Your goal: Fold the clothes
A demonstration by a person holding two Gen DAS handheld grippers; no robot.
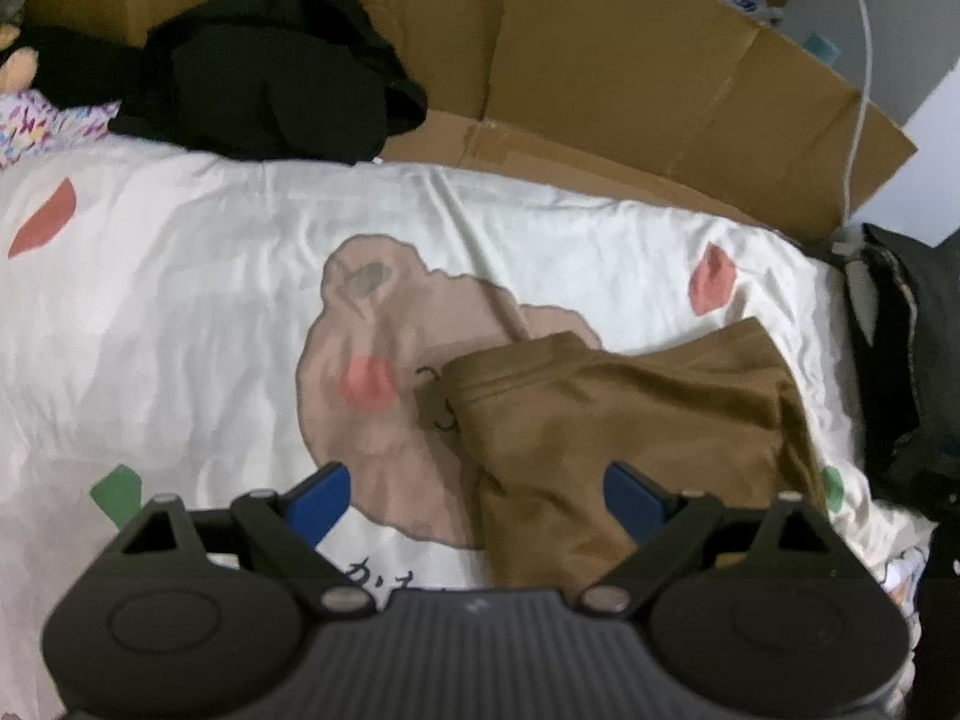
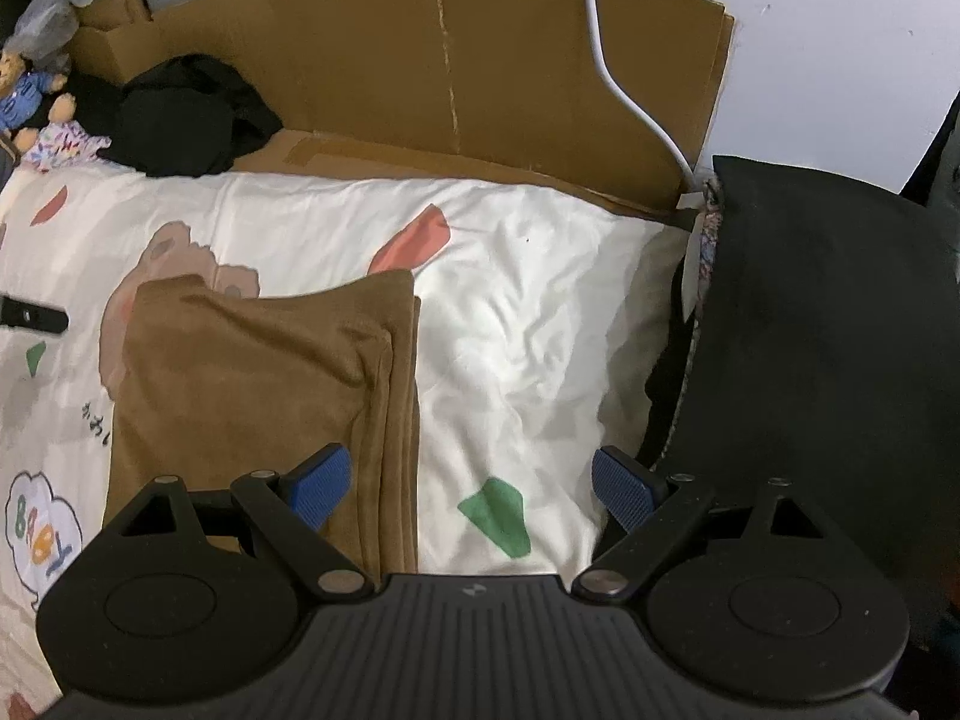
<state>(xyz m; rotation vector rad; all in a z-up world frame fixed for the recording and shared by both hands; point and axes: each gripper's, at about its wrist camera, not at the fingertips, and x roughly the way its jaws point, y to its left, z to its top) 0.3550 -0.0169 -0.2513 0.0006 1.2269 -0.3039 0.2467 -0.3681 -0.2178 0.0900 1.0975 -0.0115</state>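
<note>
A brown garment [image 1: 612, 420] [image 2: 252, 372] lies folded on a white bedsheet [image 1: 180, 312] [image 2: 528, 312] printed with a bear. In the left wrist view my left gripper [image 1: 477, 498] is open above the garment's near left edge, its blue pads [image 1: 318, 495] spread wide with nothing between them. In the right wrist view my right gripper [image 2: 471, 489] is open over the garment's right edge and the bare sheet beside it. Its left pad [image 2: 318, 486] hangs over the brown cloth. At the far left of that view, a black piece of the other gripper [image 2: 33, 315] shows.
A heap of black clothes [image 1: 270, 72] [image 2: 192, 117] lies at the back left against a cardboard wall [image 1: 600, 60] [image 2: 480, 72]. A black cushion [image 2: 828, 330] [image 1: 912, 360] borders the sheet on the right. Stuffed toys [image 2: 42, 114] sit far left. A white cable [image 2: 624, 84] hangs down the cardboard.
</note>
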